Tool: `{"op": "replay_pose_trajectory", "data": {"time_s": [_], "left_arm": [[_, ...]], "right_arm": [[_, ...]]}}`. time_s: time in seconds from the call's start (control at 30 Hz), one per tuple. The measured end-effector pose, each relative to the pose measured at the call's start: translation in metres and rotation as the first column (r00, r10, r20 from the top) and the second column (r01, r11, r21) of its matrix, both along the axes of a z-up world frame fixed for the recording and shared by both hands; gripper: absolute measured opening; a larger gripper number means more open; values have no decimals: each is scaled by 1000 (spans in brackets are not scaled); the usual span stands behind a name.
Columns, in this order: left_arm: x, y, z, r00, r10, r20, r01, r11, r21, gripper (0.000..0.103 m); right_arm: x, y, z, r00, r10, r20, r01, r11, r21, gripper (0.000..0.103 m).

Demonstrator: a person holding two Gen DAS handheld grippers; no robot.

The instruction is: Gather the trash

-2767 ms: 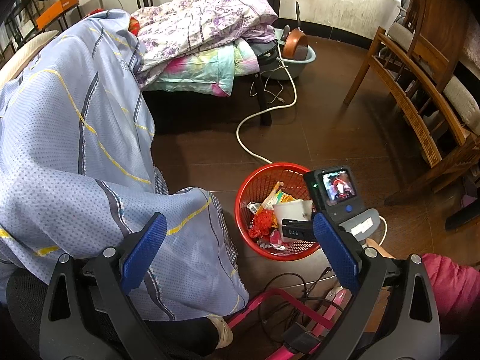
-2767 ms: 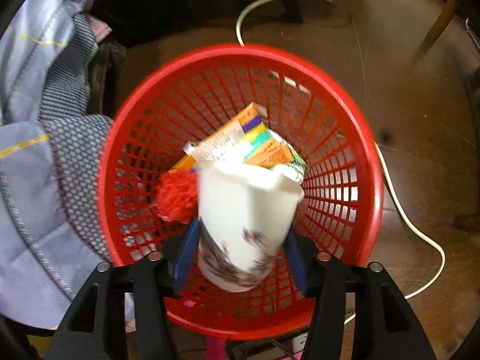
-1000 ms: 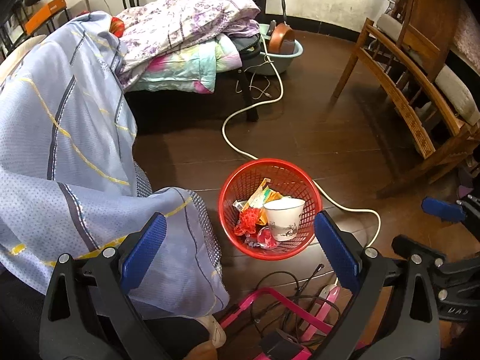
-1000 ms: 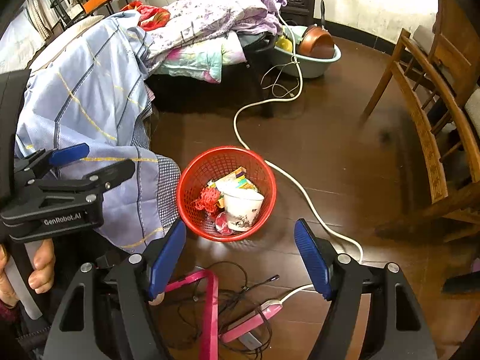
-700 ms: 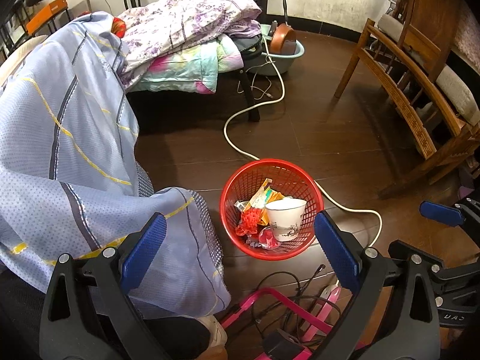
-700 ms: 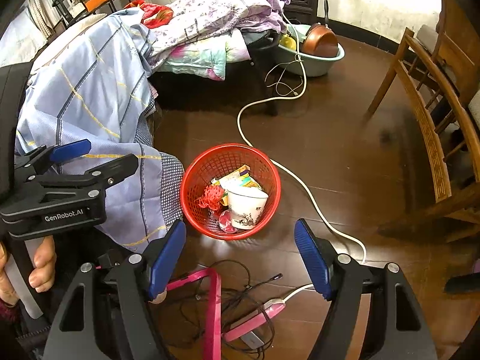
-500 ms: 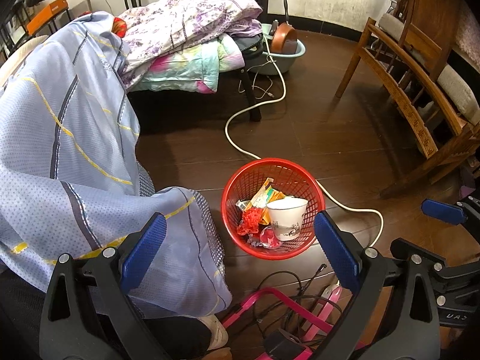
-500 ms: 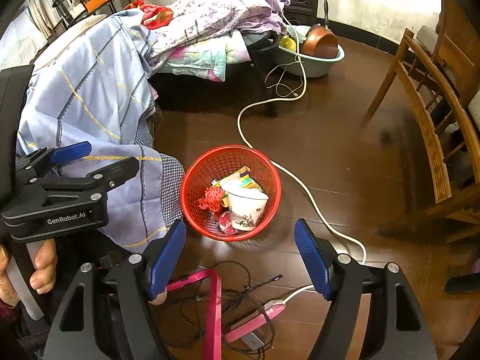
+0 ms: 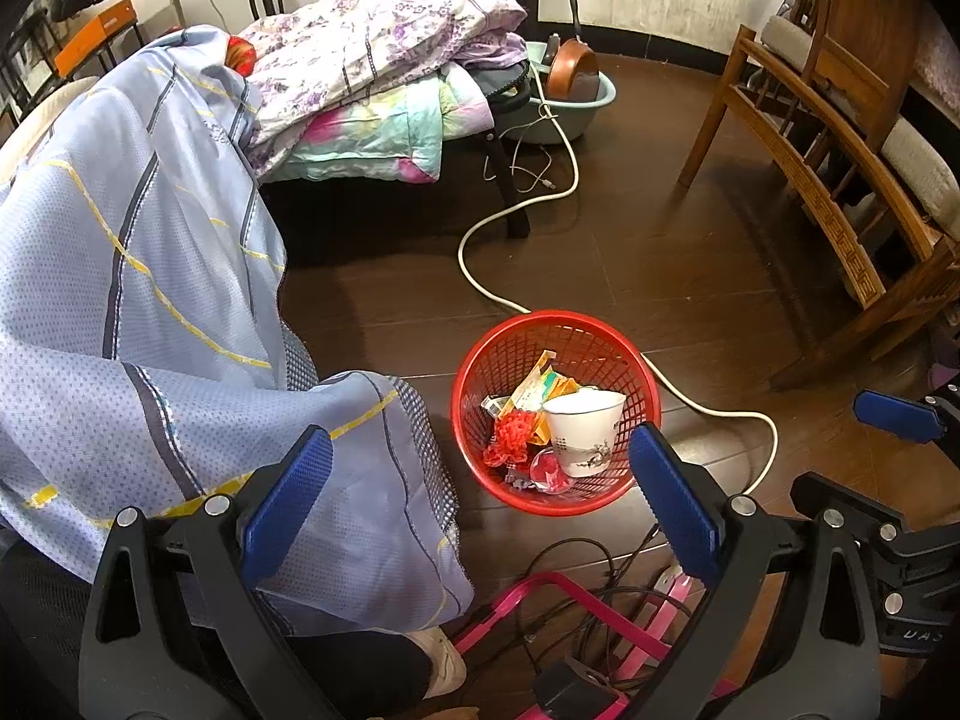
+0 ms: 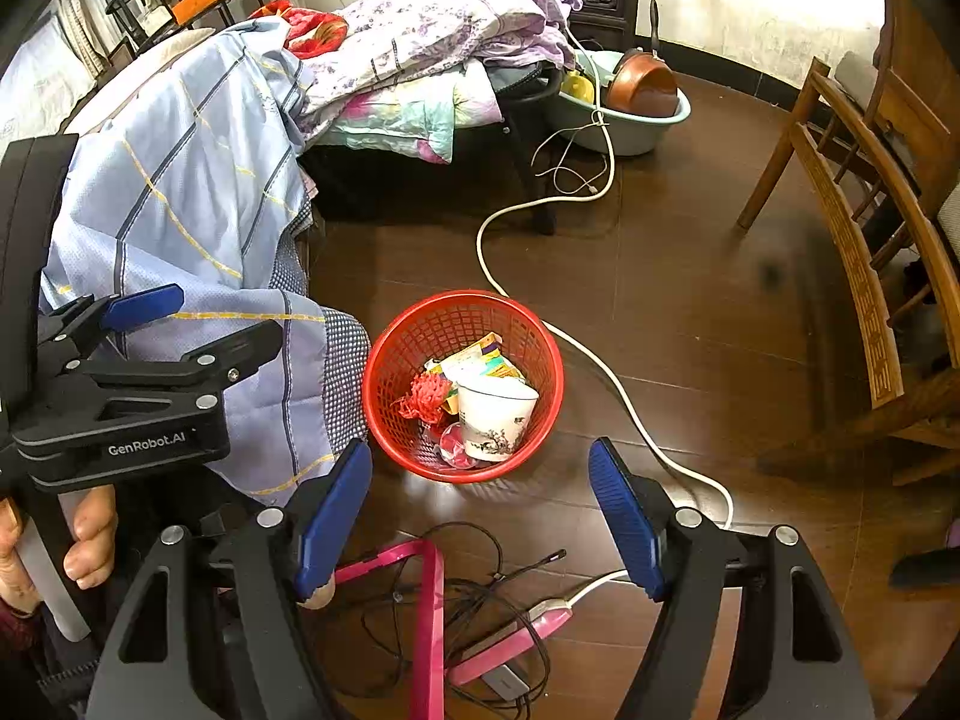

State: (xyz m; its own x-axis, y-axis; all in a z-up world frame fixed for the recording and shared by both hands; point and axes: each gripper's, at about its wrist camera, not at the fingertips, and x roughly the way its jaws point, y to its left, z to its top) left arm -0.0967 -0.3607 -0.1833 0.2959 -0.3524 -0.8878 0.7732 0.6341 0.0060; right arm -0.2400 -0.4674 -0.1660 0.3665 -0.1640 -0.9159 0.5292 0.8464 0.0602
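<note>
A red mesh trash basket (image 9: 474, 360) (image 10: 384, 360) stands on the dark wood floor. In it lie a white paper cup (image 9: 579, 435) (image 10: 495, 417), a red tangled scrap (image 9: 510, 435) (image 10: 427, 394) and coloured wrappers (image 9: 534, 384) (image 10: 489, 363). My left gripper (image 9: 474, 489) is open and empty, held above and short of the basket. My right gripper (image 10: 480, 510) is open and empty, also above and short of the basket. The left gripper's body shows at the left of the right wrist view.
A blue checked sheet (image 9: 120, 300) drapes to the left. Folded quilts (image 9: 384, 78) lie on a dark bench behind. A white cable (image 9: 708, 405) runs past the basket. A wooden chair (image 9: 840, 180) stands right. A pink frame and black cords (image 10: 432, 600) lie below. A basin with a pan (image 10: 636, 102) sits at the back.
2.8 s ago my right gripper held the white cup over the basket. It let go, the cup lies in the basket, and the right gripper has pulled back and up. Little has moved in the last second.
</note>
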Motion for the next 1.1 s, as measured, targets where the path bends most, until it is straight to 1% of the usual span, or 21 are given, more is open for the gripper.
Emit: {"op": "replay_pose_trajectory", "data": {"time_s": [0.37, 0.67, 1.1], "left_arm": [[0, 0, 0, 1000, 2, 4, -2, 1000, 1, 95], [-4, -2, 1, 1000, -7, 24, 6, 1000, 3, 95], [-5, -4, 1, 1000, -6, 24, 5, 1000, 6, 95]], "right_arm": [[0, 0, 0, 1000, -1, 0, 1, 1000, 1, 74], [1, 2, 1, 1000, 2, 2, -2, 1000, 0, 74], [2, 3, 1, 1000, 4, 3, -4, 1000, -3, 74]]}}
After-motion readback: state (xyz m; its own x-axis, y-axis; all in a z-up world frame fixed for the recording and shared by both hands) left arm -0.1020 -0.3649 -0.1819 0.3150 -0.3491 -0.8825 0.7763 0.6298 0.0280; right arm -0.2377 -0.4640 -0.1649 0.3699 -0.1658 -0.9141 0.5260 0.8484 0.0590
